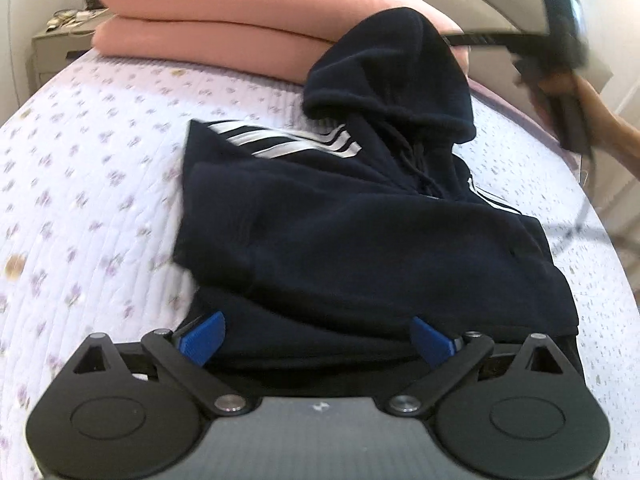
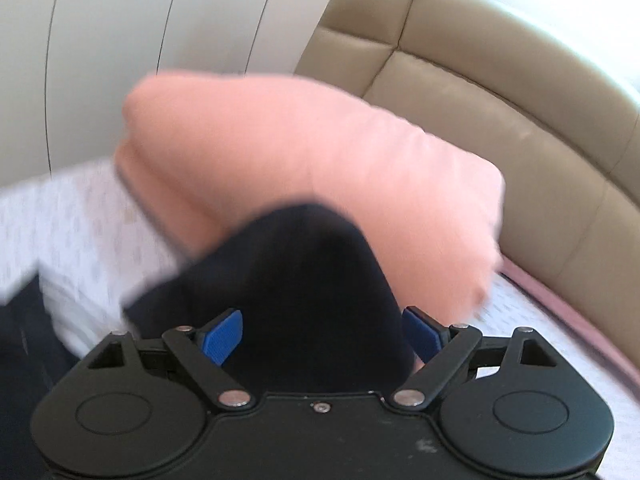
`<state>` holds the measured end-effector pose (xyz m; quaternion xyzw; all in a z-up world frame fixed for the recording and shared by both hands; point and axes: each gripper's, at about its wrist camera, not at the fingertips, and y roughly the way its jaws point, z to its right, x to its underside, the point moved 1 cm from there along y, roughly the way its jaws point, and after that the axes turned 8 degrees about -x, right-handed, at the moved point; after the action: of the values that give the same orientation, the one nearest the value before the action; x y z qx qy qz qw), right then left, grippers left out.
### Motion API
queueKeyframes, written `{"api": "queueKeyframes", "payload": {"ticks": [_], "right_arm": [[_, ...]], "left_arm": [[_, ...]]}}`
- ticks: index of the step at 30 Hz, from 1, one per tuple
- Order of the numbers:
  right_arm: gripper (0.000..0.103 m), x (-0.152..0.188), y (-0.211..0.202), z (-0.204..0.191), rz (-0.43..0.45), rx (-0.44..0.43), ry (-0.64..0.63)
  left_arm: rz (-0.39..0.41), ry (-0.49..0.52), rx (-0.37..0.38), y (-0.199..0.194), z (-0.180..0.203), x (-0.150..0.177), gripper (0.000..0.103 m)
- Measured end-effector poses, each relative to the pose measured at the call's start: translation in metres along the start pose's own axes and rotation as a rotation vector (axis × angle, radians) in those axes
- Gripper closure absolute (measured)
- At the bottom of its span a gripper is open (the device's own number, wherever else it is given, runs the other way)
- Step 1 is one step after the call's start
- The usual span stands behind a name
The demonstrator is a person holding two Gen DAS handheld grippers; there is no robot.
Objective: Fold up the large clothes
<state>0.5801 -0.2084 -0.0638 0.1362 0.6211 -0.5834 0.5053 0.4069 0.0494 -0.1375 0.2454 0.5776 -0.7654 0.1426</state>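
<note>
Jaws on your left gripper [image 1: 316, 338] stand wide apart over the near edge of the dark blue hoodie [image 1: 360, 232], not pinching it. Your right gripper [image 2: 322, 336] is wide too, with the dark hood [image 2: 304, 280] between its pads but loose. The hoodie lies partly folded on the flowery bedspread [image 1: 92, 184], its hood up against the pink pillows [image 1: 224, 12]. Your right side looks blurry, so you may be going fast. You could bump the hood, or grab pillow with it.

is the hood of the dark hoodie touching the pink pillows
Touching. The left wrist view shows the hood lying up against the lower of the stacked pink pillows, overlapping its edge with no bedspread visible between them.
</note>
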Motion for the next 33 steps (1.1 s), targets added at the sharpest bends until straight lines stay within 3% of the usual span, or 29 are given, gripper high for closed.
{"api": "queueKeyframes", "payload": {"ticks": [4,7,12,13,14,16,18,22,27,33], "right_arm": [[0.000,-0.019,0.042,-0.008,-0.082,0.019,-0.049],[0.000,-0.016,0.068,-0.015,-0.135,0.116,-0.107],[0.000,-0.011,0.082,-0.015,-0.151,0.135,-0.129],[0.006,-0.010,0.080,-0.017,-0.144,0.145,-0.130],[0.033,-0.010,0.077,-0.019,-0.127,0.158,-0.133],[0.064,-0.007,0.068,-0.024,-0.099,0.160,-0.130],[0.075,-0.003,0.059,-0.029,-0.085,0.163,-0.148],[0.076,-0.005,0.031,-0.028,-0.034,0.127,-0.083],[0.076,-0.011,-0.027,-0.041,0.039,0.083,-0.096],[0.076,0.012,-0.113,-0.087,0.108,0.031,-0.204]], "left_arm": [[-0.001,-0.006,-0.017,-0.005,-0.013,0.006,0.002],[-0.012,-0.009,-0.025,-0.008,-0.023,0.008,0.002],[-0.014,-0.036,-0.042,-0.011,-0.040,0.010,0.002],[-0.016,-0.049,-0.042,-0.011,-0.043,0.011,0.002],[-0.017,-0.060,-0.039,-0.012,-0.044,0.011,0.003],[-0.014,-0.071,-0.024,-0.015,-0.044,0.011,0.002],[-0.012,-0.069,-0.022,-0.018,-0.042,0.011,0.002],[0.001,-0.043,-0.036,-0.027,-0.033,0.007,0.002],[0.031,-0.061,-0.004,-0.046,-0.023,0.004,0.002],[0.080,-0.060,-0.007,-0.069,-0.008,0.003,0.002]]}}
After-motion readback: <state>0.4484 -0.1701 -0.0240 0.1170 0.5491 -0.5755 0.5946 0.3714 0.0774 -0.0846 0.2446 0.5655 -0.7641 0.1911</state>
